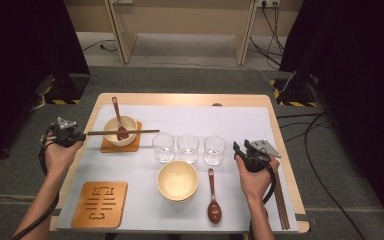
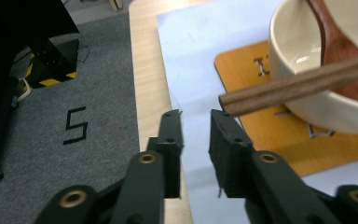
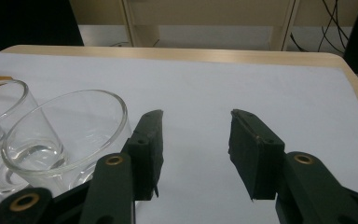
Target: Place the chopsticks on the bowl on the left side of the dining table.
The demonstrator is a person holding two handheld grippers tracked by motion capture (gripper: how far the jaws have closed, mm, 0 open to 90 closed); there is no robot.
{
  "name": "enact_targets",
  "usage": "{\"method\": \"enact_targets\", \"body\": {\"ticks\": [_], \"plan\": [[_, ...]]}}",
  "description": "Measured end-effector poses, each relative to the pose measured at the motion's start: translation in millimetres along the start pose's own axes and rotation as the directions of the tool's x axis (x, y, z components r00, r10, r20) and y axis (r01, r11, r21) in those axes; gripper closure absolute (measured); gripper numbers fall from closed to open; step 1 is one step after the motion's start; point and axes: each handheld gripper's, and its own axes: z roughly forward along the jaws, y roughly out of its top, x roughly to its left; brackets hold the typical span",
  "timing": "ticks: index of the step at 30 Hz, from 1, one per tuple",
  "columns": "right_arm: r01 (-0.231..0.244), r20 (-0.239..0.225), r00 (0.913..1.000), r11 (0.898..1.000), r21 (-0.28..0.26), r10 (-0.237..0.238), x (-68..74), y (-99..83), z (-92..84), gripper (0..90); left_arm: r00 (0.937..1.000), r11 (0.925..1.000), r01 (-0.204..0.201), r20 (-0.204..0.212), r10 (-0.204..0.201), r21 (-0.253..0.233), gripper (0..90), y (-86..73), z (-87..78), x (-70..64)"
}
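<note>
Jaws of the left gripper point(image 2: 196, 114) stand parted with nothing between the pads; the blunt end of the pair of dark brown wooden chopsticks point(image 2: 303, 84) lies just beyond the right-hand jaw tip, apart from it. In the high view this left gripper point(image 1: 82, 136) sits at 9 o'clock on the table, just off the chopsticks' point(image 1: 122, 132) left end. The chopsticks rest level across the rim of the cream ceramic bowl point(image 1: 114, 126) at 10 o'clock, which stands on an orange-brown square wooden coaster point(image 1: 132, 146) and holds a reddish-brown wooden spoon point(image 1: 118, 117), handle toward 12 o'clock. At 7 o'clock lies a second wooden coaster with cut-out lines point(image 1: 100, 204). At centre, 3 clear drinking glasses point(image 1: 188, 148) form a row; at 6 o'clock stand a second cream bowl point(image 1: 178, 181) and, just beside it, a second brown spoon point(image 1: 213, 197). Everything rests on a pale blue-white mat point(image 1: 240, 122) over the light wooden table point(image 1: 180, 99). At 3 o'clock the right gripper point(image 1: 240, 150) is held near the rightmost glass; its jaws point(image 3: 196, 135) gape wide on nothing. A second pair of chopsticks point(image 1: 281, 202) lies at 4 o'clock.
</note>
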Motion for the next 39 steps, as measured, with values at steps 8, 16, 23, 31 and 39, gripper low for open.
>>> {"method": "enact_targets", "body": {"ticks": [8,16,23,31,39], "plan": [[0.002,-0.001,1.0,1.0,0.001,-0.002,0.6,-0.1,0.5,55.1,1.0,0.9991,0.006,-0.007,-0.007,-0.041,62.1,5.2,-9.8,-2.4],[0.004,-0.004,1.0,1.0,0.005,-0.004,0.3,-0.4,2.0,55.1,0.9995,0.9962,0.012,0.031,-0.01,-0.086,58.3,10.9,-22.9,-15.9],[-0.003,-0.006,1.0,1.0,0.009,0.003,-2.1,-1.9,2.3,55.0,0.996,0.9938,0.033,0.086,-0.024,-0.106,56.1,12.7,-24.6,-26.9],[-0.002,-0.003,1.0,1.0,0.002,0.002,-4.0,-1.1,-2.1,54.9,0.9884,0.9913,0.019,0.152,0.001,-0.13,53.7,16.5,-27.1,-48.2],[-0.012,0.003,0.9999,1.0,0.0,0.012,-7.2,-1.0,-4.1,54.9,0.982,0.9912,0.0,0.187,0.025,-0.132,52.9,16.1,-22.8,-67.2]]}}
